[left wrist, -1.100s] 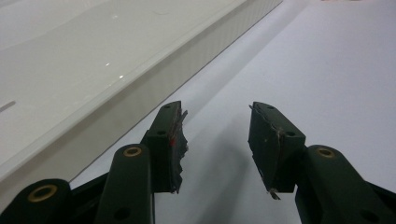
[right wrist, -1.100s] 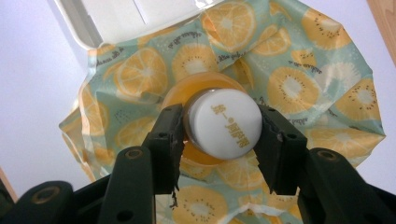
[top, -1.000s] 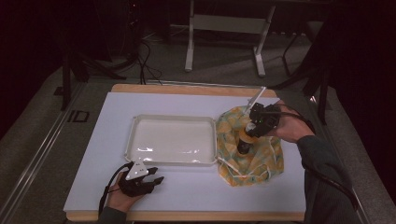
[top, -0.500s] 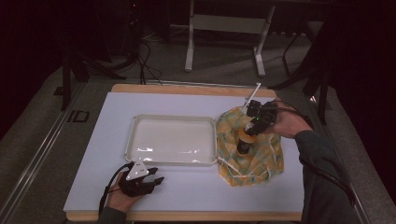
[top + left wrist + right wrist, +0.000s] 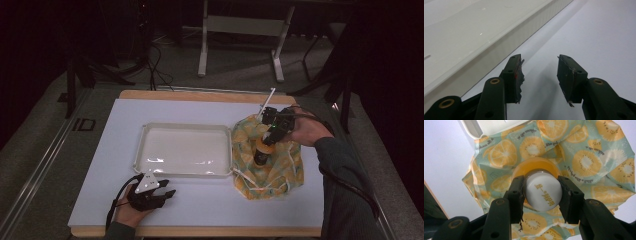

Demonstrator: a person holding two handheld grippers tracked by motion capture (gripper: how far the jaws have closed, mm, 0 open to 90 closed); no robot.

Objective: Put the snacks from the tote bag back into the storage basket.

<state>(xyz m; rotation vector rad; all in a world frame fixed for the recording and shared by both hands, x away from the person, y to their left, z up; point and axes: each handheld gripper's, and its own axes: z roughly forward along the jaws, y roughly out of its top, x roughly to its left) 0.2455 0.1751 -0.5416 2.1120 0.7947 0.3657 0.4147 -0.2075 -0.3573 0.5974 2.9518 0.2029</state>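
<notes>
Right claw [image 5: 541, 195] clenched on white cap of upright bottle [image 5: 261, 152], long axis vertical, standing on fruit-print bag [image 5: 285, 167] directly below; left claw [image 5: 159, 194] released, well apart on bench [image 5: 210, 205].

We see a glossy plastic tray [image 5: 184, 150] on a matt white table [image 5: 200, 205]. Beside the tray lies soft printed cloth [image 5: 596, 167] under a smooth white cap [image 5: 543, 192].

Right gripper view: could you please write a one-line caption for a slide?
Right gripper shut on the white cap of a bottle above a citrus-print drawstring bag.
</notes>
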